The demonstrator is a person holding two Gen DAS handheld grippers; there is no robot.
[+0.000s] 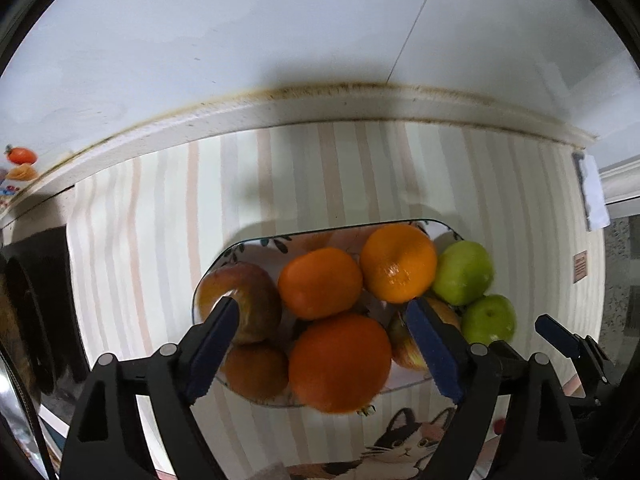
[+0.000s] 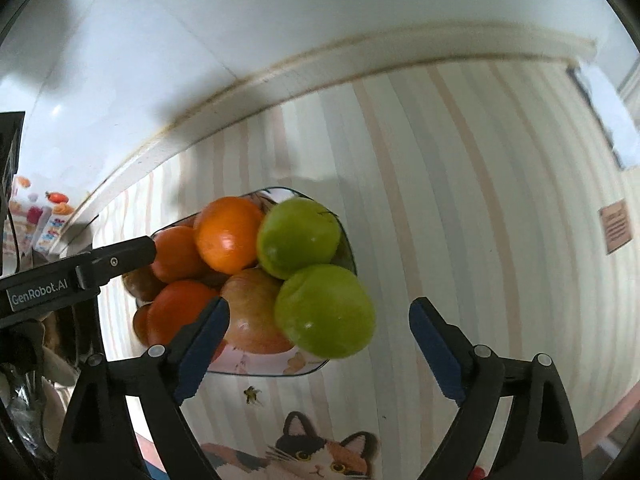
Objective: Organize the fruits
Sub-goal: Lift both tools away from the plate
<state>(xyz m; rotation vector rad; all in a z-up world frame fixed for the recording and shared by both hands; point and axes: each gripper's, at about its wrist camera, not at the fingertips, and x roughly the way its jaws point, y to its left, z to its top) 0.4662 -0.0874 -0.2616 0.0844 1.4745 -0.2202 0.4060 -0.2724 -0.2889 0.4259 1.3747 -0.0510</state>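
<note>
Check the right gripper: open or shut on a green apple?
Open. The right gripper has its blue pads spread wide; the near green apple lies on the plate, touching neither pad.

Oranges (image 1: 339,362) orange; apples (image 2: 325,311) green; tablecloth (image 1: 160,248) pink-grey striped, calico cat print (image 2: 316,454); claw pads (image 1: 434,348) blue.

**Fruit count, one plate**

One patterned plate (image 1: 256,245) on the striped tabletop (image 1: 160,220), the landmark for everything below.

- Oranges (image 1: 320,283): three on the plate, bright orange, one at its near edge, two behind it.
- Green apples (image 1: 463,273): two, at the plate's right side, touching each other.
- Red apples (image 1: 256,300): two, one at the plate's left end, one partly hidden near its right.
- Dark brownish round fruit (image 1: 256,372): one at the plate's near-left edge; kind unclear.

Eight fruits visible.
</note>
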